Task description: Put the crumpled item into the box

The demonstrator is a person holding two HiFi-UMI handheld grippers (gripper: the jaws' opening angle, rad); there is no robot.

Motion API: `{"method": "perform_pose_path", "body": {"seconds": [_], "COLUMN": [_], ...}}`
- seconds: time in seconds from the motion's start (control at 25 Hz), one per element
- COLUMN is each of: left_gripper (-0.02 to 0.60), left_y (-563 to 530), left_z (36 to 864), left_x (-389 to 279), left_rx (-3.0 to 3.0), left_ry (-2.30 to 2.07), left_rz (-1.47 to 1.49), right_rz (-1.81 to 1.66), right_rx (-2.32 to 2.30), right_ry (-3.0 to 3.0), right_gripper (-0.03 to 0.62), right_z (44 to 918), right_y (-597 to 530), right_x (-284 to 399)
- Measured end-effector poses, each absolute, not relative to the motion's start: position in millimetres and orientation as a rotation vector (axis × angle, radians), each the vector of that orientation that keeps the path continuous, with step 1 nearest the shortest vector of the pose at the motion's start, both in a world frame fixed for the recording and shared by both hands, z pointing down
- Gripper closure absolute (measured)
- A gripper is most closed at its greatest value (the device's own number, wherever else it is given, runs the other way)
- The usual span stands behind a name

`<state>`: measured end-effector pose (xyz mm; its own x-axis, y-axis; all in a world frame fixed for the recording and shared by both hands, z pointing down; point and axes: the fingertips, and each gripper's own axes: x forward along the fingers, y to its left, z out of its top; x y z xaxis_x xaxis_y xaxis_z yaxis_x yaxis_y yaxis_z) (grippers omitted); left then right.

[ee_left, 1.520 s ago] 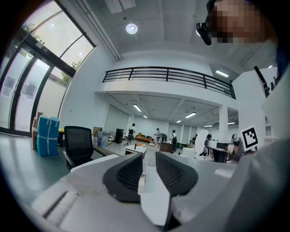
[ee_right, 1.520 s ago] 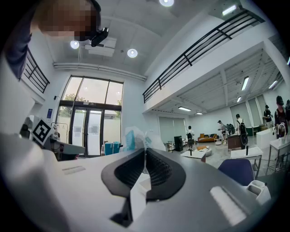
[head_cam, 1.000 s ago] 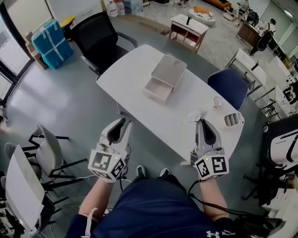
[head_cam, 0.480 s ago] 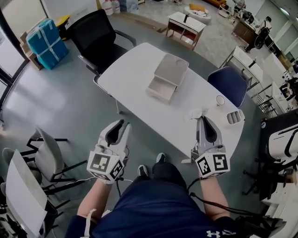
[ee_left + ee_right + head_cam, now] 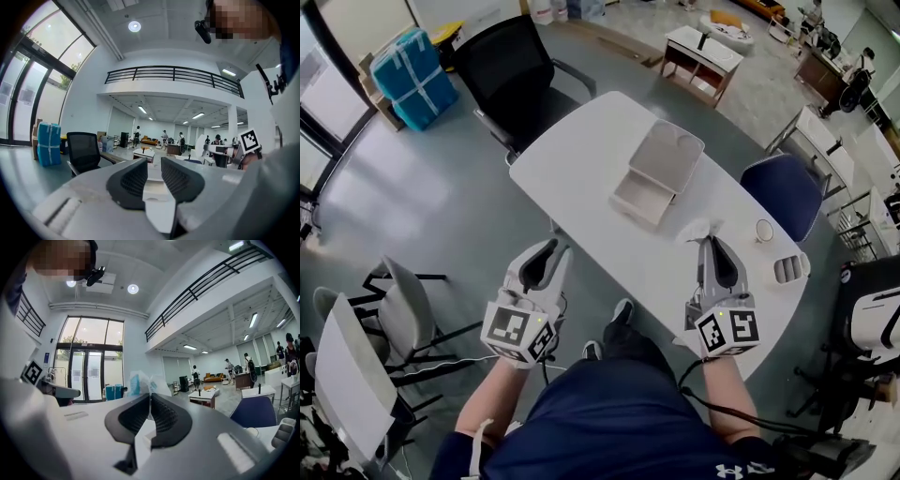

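Note:
An open pale box (image 5: 659, 167) with its lid tilted back sits on the white table (image 5: 581, 164). My right gripper (image 5: 710, 244) hovers over the table's near edge, to the right of the box and nearer to me. It is shut on a crumpled whitish wrapper (image 5: 697, 231) that sticks out past its tips. In the right gripper view the wrapper (image 5: 140, 382), thin with blue print, stands up from between the closed pads of that gripper (image 5: 150, 401). My left gripper (image 5: 542, 266) hangs off the table's near left side. Its jaws (image 5: 154, 172) stand slightly apart with nothing between them.
A black office chair (image 5: 517, 70) stands at the table's far side, a blue chair (image 5: 781, 187) at its right. On the table's right end lie a small round cup (image 5: 763, 230) and a grey ridged thing (image 5: 787, 270). Folding chairs (image 5: 389, 323) stand at the left.
Both grippers have come nearer to the table, and the table now lies closer and further right in the head view. The wrapper stays in the right gripper.

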<state>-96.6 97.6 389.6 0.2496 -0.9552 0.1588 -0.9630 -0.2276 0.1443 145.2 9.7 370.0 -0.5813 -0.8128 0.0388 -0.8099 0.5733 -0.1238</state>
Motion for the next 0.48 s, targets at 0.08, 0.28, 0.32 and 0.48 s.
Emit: {"method": "perform_pose_path", "body": {"seconds": [0.08, 0.28, 0.32, 0.48], "left_gripper": [0.479, 0.479, 0.479, 0.479], "left_y": [81.4, 43.8, 37.9, 16.5], "left_z": [388.0, 388.6, 390.1, 396.3], "left_x": [-101.7, -110.5, -111.3, -112.9], "left_rx": [2.295, 2.263, 2.257, 2.244], "left_ry": [-1.822, -1.845, -1.845, -1.839], "left_rz": [0.066, 0.092, 0.1, 0.126], "right_rz": [-0.226, -0.286, -0.297, -0.337], "right_rx": [-1.413, -1.369, -1.363, -1.35], "right_ry": [2.765, 2.78, 2.784, 2.793], "right_gripper": [0.582, 0.58, 0.58, 0.58], "right_z": [373.5, 382.9, 385.3, 395.4], "right_y": [-9.8, -52.9, -59.1, -77.6], "right_x": [140.3, 125.2, 122.6, 114.5]}}
